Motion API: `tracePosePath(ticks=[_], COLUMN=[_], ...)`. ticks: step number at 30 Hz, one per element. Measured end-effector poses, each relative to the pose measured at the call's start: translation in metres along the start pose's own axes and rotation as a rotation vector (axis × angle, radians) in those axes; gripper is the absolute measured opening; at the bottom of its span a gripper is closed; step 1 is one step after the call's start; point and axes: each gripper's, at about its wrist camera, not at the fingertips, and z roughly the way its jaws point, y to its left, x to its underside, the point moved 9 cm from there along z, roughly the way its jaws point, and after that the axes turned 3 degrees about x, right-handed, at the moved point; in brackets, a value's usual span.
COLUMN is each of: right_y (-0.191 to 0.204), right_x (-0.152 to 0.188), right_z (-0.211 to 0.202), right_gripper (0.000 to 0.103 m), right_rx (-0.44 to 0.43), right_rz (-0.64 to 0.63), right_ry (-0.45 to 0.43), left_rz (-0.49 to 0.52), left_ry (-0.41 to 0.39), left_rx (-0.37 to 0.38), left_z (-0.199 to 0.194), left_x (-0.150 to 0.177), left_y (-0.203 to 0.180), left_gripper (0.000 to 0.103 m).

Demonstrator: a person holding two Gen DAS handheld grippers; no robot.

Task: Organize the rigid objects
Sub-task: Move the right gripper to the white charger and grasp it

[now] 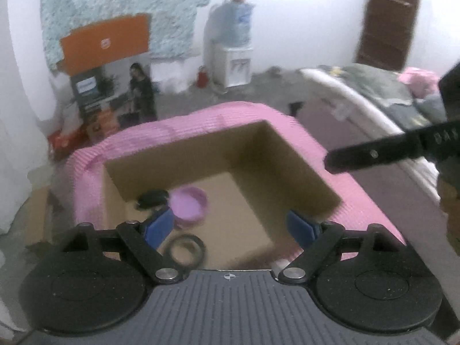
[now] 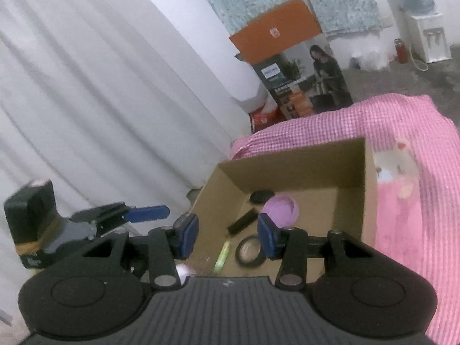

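An open cardboard box [image 1: 287,155] [image 2: 290,158] sits on a pink checked cloth [image 1: 218,115] [image 2: 402,120]. Inside lie a purple bowl [image 1: 188,204] [image 2: 280,208], a black tape ring [image 1: 185,250] [image 2: 249,251], a black round lid [image 1: 152,197] [image 2: 261,196], a black bar [image 2: 241,221] and a green tube [image 2: 222,256]. My left gripper [image 1: 231,228] is open and empty above the box's near side. My right gripper [image 2: 227,235] is open and empty above the box's near left corner. The left gripper also shows in the right wrist view [image 2: 143,212], and the right gripper in the left wrist view [image 1: 373,152].
A white curtain [image 2: 100,100] hangs at the left. A printed appliance carton with an orange flap [image 1: 115,80] [image 2: 302,66] stands behind the box. A water dispenser [image 1: 233,51] [image 2: 425,28] stands by the far wall. A bed with dark bedding [image 1: 373,92] lies at the right.
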Motion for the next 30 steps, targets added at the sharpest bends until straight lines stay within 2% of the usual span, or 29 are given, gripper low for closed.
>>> tracePosePath(ticks=[3, 7, 10, 13, 14, 18, 22, 26, 30], right_y=[0.0, -0.016, -0.034, -0.047, -0.051, -0.065, -0.074, -0.076, -0.08], right_x=[0.032, 0.073, 0.093, 0.109, 0.11, 0.112, 0.115, 0.117, 0.119], right_z=[-0.012, -0.004, 0.017, 0.032, 0.037, 0.06, 0.074, 0.089, 0.1], right_gripper=[0.048, 0.048, 0.047, 0.047, 0.046, 0.042, 0.041, 0.038, 0.031], right_rx=[0.001, 0.037, 0.065, 0.088, 0.099, 0.118, 0.131, 0.129, 0.128], right_rz=[0.024, 0.081, 0.14, 0.188, 0.199, 0.25, 0.277, 0.282, 0.29], right_ry=[0.008, 0.062, 0.114, 0.154, 0.162, 0.197, 0.221, 0.247, 0.264], left_rz=[0.03, 0.026, 0.047, 0.07, 0.072, 0.069, 0.069, 0.059, 0.058], left_ry=[-0.02, -0.014, 0.03, 0.055, 0.067, 0.084, 0.093, 0.099, 0.108], left_rx=[0.031, 0.071, 0.101, 0.089, 0.084, 0.062, 0.018, 0.006, 0.001], left_z=[-0.001, 0.015, 0.037, 0.059, 0.066, 0.086, 0.094, 0.098, 0.106], left_x=[0.031, 0.067, 0.089, 0.101, 0.104, 0.11, 0.115, 0.115, 0.111], left_y=[-0.027, -0.051, -0.066, -0.073, -0.074, -0.072, -0.068, -0.064, -0.061], left_gripper=[0.087, 0.084, 0.076, 0.065, 0.06, 0.05, 0.043, 0.038, 0.033])
